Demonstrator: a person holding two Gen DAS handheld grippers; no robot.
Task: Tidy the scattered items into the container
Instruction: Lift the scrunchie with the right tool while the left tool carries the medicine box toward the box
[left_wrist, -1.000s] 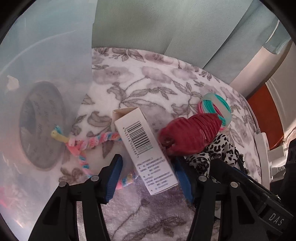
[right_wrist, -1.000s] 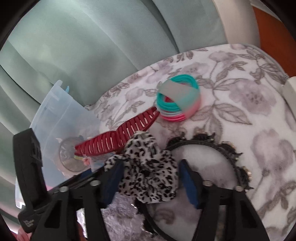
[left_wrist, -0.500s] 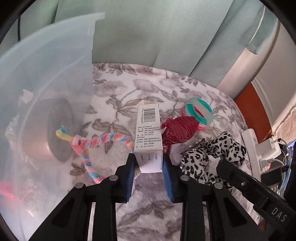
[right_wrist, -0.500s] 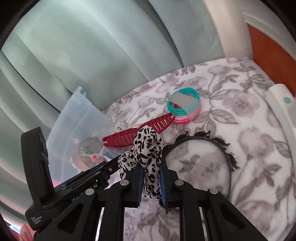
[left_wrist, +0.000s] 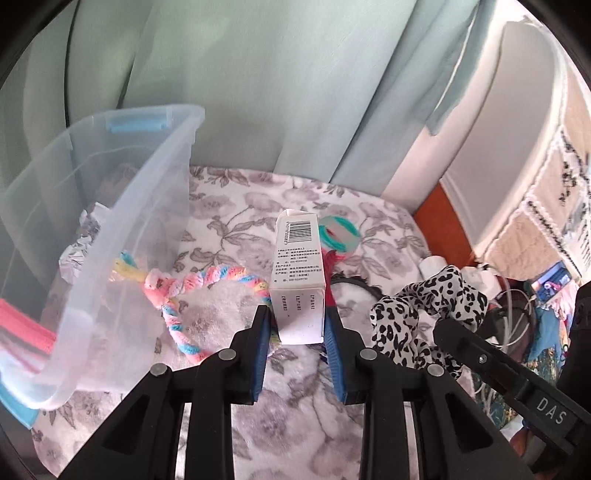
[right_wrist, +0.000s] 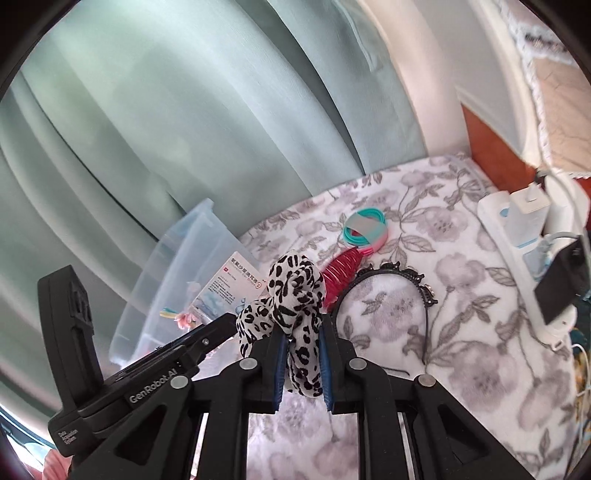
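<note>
My left gripper (left_wrist: 297, 326) is shut on a white carton with a barcode (left_wrist: 298, 273) and holds it above the floral blanket, right of the clear plastic bin (left_wrist: 122, 206). My right gripper (right_wrist: 301, 350) is shut on a leopard-print scrunchie (right_wrist: 291, 291), also lifted; the scrunchie also shows in the left wrist view (left_wrist: 424, 314). A red claw clip (right_wrist: 341, 273), a teal and pink hair-tie bundle (right_wrist: 365, 230) and a black headband (right_wrist: 399, 280) lie on the blanket. A pastel braided rope (left_wrist: 207, 291) lies beside the bin.
The bin (right_wrist: 177, 280) holds crumpled foil (left_wrist: 79, 251) and a pink item (left_wrist: 22, 325). Green curtains (right_wrist: 184, 110) hang behind. A white power strip (right_wrist: 517, 236) with plugs lies along the blanket's right edge.
Both grippers shut, the left on the carton and the right on the scrunchie, then lifted them off the blanket. Both views have pulled back and up.
</note>
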